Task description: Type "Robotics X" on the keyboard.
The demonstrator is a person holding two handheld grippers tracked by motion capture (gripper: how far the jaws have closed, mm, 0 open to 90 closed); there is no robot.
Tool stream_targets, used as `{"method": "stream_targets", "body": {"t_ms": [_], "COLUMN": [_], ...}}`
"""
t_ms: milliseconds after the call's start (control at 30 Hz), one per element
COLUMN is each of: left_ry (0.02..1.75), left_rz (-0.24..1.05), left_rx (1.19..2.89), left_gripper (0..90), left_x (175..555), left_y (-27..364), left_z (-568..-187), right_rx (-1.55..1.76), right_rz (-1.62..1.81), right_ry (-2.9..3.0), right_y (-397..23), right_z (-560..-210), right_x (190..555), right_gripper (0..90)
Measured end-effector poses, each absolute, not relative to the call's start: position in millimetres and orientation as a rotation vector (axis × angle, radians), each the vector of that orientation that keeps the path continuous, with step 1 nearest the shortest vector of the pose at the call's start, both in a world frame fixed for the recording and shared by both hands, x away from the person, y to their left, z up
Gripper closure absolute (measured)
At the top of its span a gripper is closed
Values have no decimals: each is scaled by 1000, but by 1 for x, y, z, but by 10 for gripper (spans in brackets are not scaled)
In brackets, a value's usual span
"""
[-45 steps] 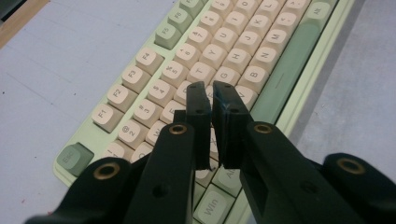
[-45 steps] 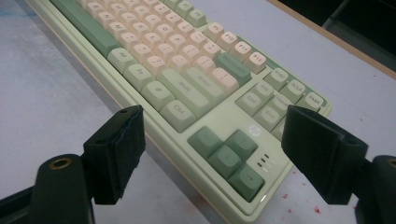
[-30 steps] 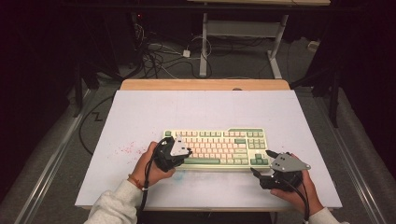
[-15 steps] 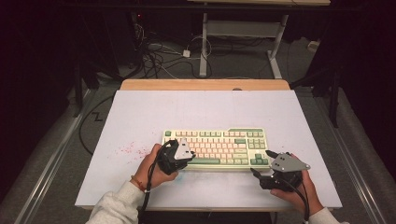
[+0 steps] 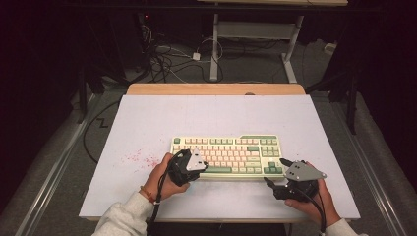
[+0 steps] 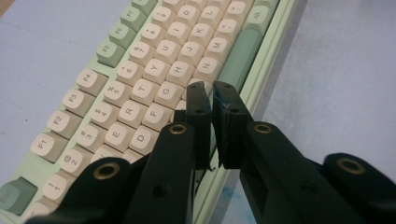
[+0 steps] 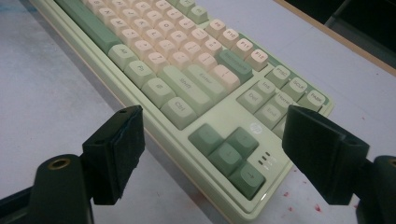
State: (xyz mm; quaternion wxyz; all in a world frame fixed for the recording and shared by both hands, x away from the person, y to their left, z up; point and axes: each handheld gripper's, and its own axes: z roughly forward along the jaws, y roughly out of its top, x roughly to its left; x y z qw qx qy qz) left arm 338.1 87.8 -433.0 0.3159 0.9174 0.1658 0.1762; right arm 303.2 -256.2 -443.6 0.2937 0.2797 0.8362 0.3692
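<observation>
Your left gripper (image 6: 212, 91), jaws pressed together, is over the keyboard (image 5: 231, 147) keys; lower it squarely. Your right gripper (image 5: 278, 174) waits spread at the near-right corner.

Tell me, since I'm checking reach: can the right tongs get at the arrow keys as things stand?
Probably yes. The right tongs sit open at the keyboard's near right corner, and the arrow keys lie just ahead between the jaws, with nothing in between.
</observation>
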Motion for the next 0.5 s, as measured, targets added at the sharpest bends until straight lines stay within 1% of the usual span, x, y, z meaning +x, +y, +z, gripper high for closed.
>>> {"method": "stream_targets", "body": {"t_ms": [500], "left_ry": [439], "left_rz": [454], "left_rx": [2442], "left_gripper": [829], "left_x": [341], "left_y": [84], "left_z": [-440], "right_rx": [743], "right_rz": [975], "right_ry": [2235], "right_y": [-256], "right_z": [-445], "right_x": [304], "right_gripper": [211]}}
